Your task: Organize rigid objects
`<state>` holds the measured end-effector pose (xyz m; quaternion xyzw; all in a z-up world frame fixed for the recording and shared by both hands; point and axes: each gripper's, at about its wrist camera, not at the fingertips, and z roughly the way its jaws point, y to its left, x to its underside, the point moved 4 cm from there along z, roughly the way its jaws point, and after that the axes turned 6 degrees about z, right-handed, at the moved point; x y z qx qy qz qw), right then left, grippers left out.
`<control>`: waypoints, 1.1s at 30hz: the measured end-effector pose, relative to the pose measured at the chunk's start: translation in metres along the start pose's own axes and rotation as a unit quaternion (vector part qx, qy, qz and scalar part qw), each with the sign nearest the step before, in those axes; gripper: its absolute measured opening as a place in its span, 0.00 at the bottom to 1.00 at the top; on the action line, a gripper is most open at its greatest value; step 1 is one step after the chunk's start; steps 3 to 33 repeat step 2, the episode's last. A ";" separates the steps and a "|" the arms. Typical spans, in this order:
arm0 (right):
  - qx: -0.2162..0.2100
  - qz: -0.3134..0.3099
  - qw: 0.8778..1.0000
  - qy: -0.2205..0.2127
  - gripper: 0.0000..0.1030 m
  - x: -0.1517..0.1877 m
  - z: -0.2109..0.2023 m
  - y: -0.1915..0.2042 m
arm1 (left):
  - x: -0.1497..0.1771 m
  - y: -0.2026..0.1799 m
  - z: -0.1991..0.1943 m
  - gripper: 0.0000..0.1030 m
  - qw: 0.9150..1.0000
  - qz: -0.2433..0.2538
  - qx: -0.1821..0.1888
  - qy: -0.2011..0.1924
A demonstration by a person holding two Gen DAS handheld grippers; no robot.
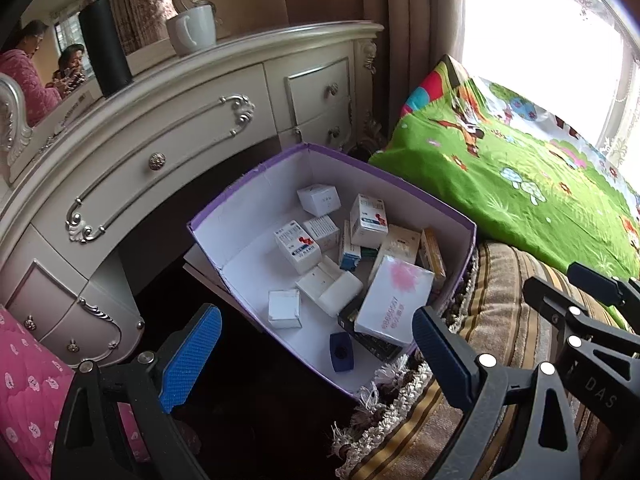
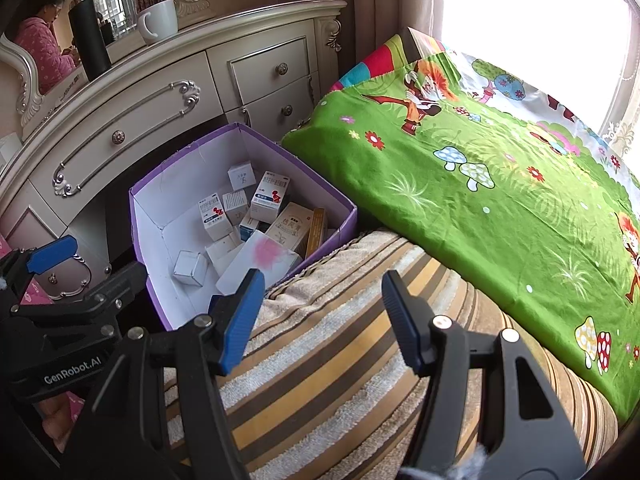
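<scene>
In the left wrist view, the left gripper (image 1: 316, 354) hangs above the near end of the box (image 1: 256, 184), and its blue fingers (image 1: 192, 356) stand wide apart with nothing between them. The box is purple outside and white inside. It sits between the desk (image 1: 172, 120) and the bed (image 1: 500, 320). Inside the box lie many small cartons (image 1: 370, 220) in a loose heap, together with a flat white pack (image 1: 394, 300) with a pink mark and a small blue piece (image 1: 342, 352) near the front wall. I judge that the collecting is mostly done, but the cartons lie tilted and across each other, so tidy placing is probably left. The right gripper (image 1: 592, 292) shows only partly at the right of the box.

In the right wrist view, the right gripper (image 2: 320, 320) is over the striped blanket (image 2: 340, 360), just right of the box, and its fingers are also apart and empty. No loose carton shows on the bed here. The near part of the box floor is hidden behind one finger, and the print on the cartons is too small to read.
</scene>
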<state>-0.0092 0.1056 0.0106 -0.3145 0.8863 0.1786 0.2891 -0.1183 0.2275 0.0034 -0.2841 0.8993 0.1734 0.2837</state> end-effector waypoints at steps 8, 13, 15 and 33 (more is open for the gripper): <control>0.000 0.000 1.000 0.001 0.63 0.000 0.000 0.000 | -0.001 0.002 0.001 0.98 1.000 -0.001 -0.006 -0.003; 0.000 0.000 1.000 0.001 0.63 0.000 0.000 0.000 | -0.001 0.002 0.001 0.98 1.000 -0.001 -0.006 -0.003; 0.000 0.000 1.000 0.001 0.63 0.000 0.000 0.000 | -0.001 0.002 0.001 0.98 1.000 -0.001 -0.006 -0.003; 0.000 0.000 1.000 0.001 0.63 0.000 0.000 0.000 | -0.001 0.002 0.001 0.98 1.000 -0.001 -0.006 -0.003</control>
